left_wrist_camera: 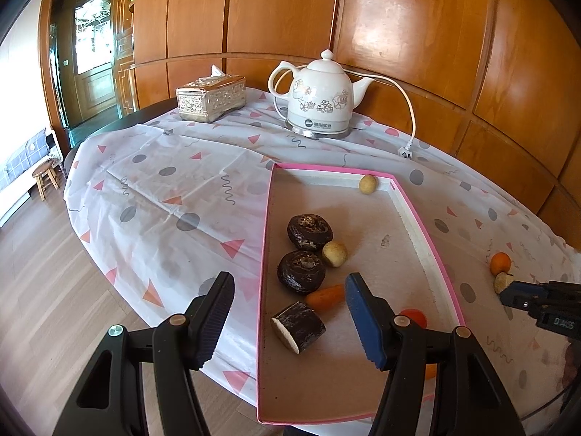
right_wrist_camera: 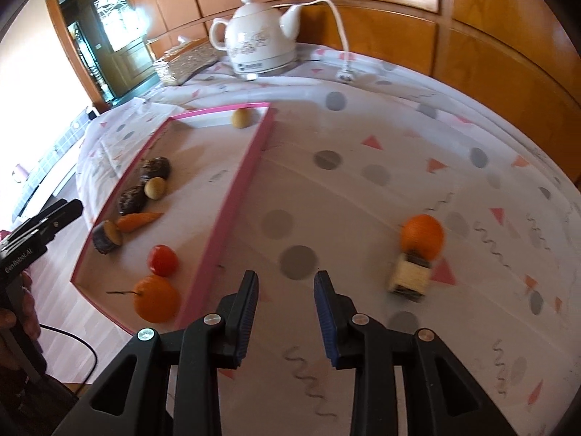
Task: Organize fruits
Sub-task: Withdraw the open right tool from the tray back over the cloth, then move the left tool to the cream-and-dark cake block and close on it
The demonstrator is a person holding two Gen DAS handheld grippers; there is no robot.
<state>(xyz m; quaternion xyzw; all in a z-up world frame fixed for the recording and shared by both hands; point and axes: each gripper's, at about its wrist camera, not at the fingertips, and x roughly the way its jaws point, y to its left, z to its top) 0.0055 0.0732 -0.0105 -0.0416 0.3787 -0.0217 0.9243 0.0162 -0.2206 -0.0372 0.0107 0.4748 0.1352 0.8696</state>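
We see the patterned tablecloth (left_wrist_camera: 174, 196) spread over the table, and on it the pink-rimmed tray (left_wrist_camera: 267, 225) that holds most of the fruit. Behind the tray stand a white ceramic kettle (left_wrist_camera: 321, 98) and a silver tissue box (left_wrist_camera: 210, 98). Our left gripper (left_wrist_camera: 287, 309) hovers over the tray's near end, jaws released and empty; our right gripper (right_wrist_camera: 287, 312) hangs over bare cloth just right of the tray, jaws likewise spread, gripping nothing. Inside the tray lie two dark round fruits (left_wrist_camera: 309, 231), a cut dark-skinned piece (left_wrist_camera: 298, 327), a carrot-shaped orange piece (left_wrist_camera: 325, 297), an orange (right_wrist_camera: 157, 298) with a stem, a red fruit (right_wrist_camera: 162, 260) and two small yellowish ones (left_wrist_camera: 334, 253). Outside, well to the right, another orange (right_wrist_camera: 422, 236) touches a pale cut chunk (right_wrist_camera: 408, 276) on the cloth
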